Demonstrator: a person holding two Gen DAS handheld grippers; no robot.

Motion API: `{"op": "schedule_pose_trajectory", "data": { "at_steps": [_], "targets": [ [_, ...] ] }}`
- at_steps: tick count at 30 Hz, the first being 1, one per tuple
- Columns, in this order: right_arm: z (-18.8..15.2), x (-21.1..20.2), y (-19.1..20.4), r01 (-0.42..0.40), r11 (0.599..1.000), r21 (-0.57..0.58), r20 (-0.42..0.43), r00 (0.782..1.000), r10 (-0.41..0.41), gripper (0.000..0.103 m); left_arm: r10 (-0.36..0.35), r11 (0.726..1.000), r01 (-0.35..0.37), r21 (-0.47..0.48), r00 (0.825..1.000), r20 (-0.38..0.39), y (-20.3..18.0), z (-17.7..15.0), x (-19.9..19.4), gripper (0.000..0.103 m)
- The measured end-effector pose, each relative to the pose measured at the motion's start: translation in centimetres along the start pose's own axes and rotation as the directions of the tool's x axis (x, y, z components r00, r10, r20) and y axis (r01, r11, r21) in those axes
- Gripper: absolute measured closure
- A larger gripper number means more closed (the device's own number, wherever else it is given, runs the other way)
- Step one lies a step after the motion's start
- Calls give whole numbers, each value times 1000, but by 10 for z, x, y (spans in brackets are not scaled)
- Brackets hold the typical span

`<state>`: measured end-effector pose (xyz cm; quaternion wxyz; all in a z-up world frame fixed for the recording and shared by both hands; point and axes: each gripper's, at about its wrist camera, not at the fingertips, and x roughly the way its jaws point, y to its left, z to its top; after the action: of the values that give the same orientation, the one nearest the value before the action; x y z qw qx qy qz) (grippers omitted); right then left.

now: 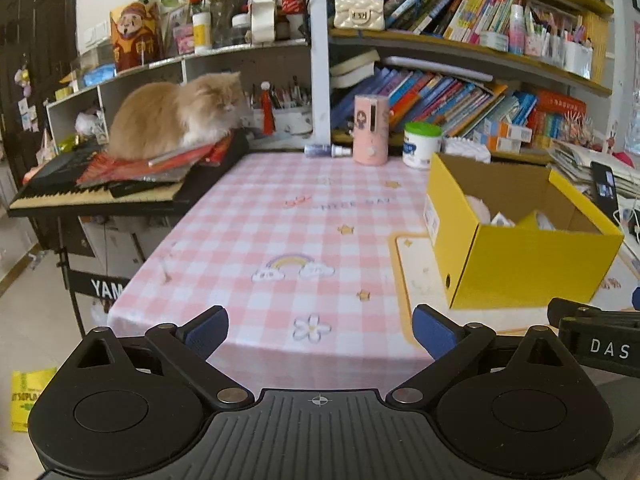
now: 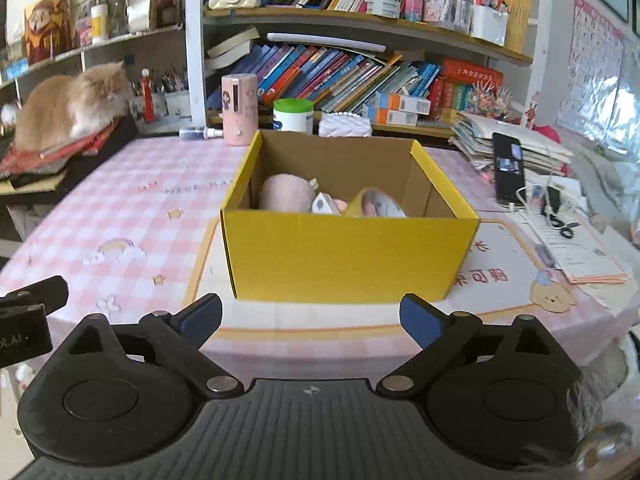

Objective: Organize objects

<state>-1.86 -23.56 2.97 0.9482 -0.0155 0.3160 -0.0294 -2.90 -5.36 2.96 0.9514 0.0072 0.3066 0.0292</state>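
The left gripper (image 1: 320, 330) hangs at the near edge of the table (image 1: 256, 216), its jaws spread wide with nothing between them, pointed at the bare pink checked cloth. The right gripper (image 2: 311, 314) sits the same way, wide open and empty, facing the front wall of the yellow box (image 2: 348, 256). Both appear parked back from the work, probably because little loose remains on the cloth in front of them.

The box stands on a pale mat (image 2: 500, 280) toward the right of the table, open at the top so things can be dropped in. Inside lie a pink fuzzy roll (image 2: 286, 194), a small white item (image 2: 323, 204) and a roll of tape (image 2: 378, 202), gathered there as the sorted lot. A pink cylinder (image 2: 239, 109), a white tub with a green lid (image 2: 293, 115) and a small spray bottle (image 2: 200, 133) stand along the far edge, seemingly out of the sorting. A cat (image 1: 176, 116) rests on red papers atop a keyboard (image 1: 92, 196) to the left.
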Motion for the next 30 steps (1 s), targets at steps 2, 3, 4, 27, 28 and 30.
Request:
{"op": "schedule_pose_trajectory", "data": {
  "at_steps": [2, 3, 4, 27, 28, 30],
  "targets": [
    [-6, -4, 4, 13, 1000, 8, -8, 1000, -13, 6, -2, 1000, 2, 2, 1000, -11, 3, -4, -1, 3],
    [-8, -5, 5, 15, 1000, 19, -12, 1000, -15, 5, 0, 1000, 0, 6, 1000, -15, 4, -6, -1, 3],
    [-10, -7, 7, 10, 1000, 29, -17, 1000, -9, 4, 5, 1000, -5, 7, 1000, -18, 5, -8, -2, 3],
    [-27, -10, 29, 17, 1000, 13, -92, 996, -15, 0, 38, 998, -34, 52, 997, -72, 8, -20, 1, 3],
    [-28, -10, 29, 18, 1000, 14, -94, 995, -17, 0, 40, 998, -36, 51, 997, -72, 8, -20, 1, 3],
    [-28, -11, 29, 16, 1000, 17, -96, 995, -14, 0, 46, 998, -42, 50, 996, -73, 9, -21, 0, 3]
  ]
}}
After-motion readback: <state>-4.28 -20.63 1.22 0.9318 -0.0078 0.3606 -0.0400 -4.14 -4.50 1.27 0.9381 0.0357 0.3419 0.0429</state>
